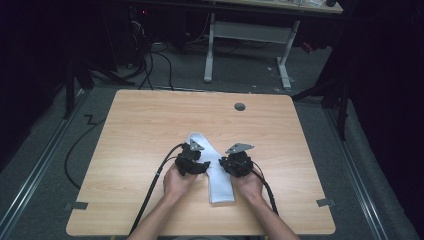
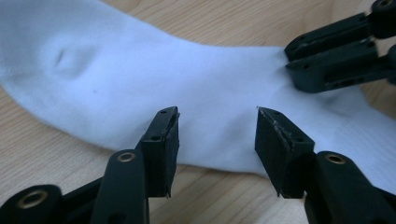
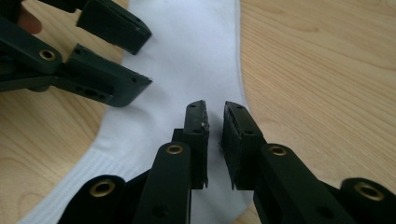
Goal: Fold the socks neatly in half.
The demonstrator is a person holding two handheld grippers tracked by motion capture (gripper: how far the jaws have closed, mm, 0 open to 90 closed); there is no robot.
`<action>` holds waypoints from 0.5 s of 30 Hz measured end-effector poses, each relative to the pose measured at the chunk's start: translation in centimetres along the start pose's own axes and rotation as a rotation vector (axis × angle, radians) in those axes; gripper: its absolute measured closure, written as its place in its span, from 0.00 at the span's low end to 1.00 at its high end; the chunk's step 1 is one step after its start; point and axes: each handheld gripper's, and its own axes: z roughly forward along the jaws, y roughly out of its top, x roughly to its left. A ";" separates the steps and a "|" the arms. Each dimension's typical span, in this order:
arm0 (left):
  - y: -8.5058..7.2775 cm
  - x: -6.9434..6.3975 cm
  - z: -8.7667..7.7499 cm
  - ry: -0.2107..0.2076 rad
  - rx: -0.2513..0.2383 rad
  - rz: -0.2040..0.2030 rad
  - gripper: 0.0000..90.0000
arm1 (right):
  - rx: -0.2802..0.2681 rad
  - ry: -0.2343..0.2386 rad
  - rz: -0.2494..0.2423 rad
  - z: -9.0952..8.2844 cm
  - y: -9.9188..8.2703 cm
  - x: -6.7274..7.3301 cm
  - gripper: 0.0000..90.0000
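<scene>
Wooden table (image 1: 150, 130) bears a flat, bent white sock (image 1: 218, 175).

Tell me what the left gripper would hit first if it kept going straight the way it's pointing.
Most likely the white sock: the left gripper, jaws open, points right at it, apparently just above the fabric.

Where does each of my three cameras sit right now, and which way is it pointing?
High view: above the near edge, looking forward and down on the table; both forearms, left gripper and right gripper show.
Left gripper view: rides the left gripper, jaws apart, over the white sock.
Right gripper view: rides the right gripper, jaws nearly together.
Shared: each gripper view catches the sock and the other gripper.
</scene>
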 end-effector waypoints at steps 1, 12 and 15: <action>-0.1 0.2 0.0 0.007 -0.002 0.010 0.56 | 0.007 -0.004 0.003 0.0 -0.1 -0.2 0.87; -0.4 1.6 -0.6 0.061 0.005 -0.028 0.57 | 0.021 0.004 -0.011 0.0 -0.7 -0.1 0.83; -0.4 2.2 -0.9 0.093 -0.004 -0.033 0.57 | 0.016 0.006 -0.016 0.0 -0.8 0.2 0.82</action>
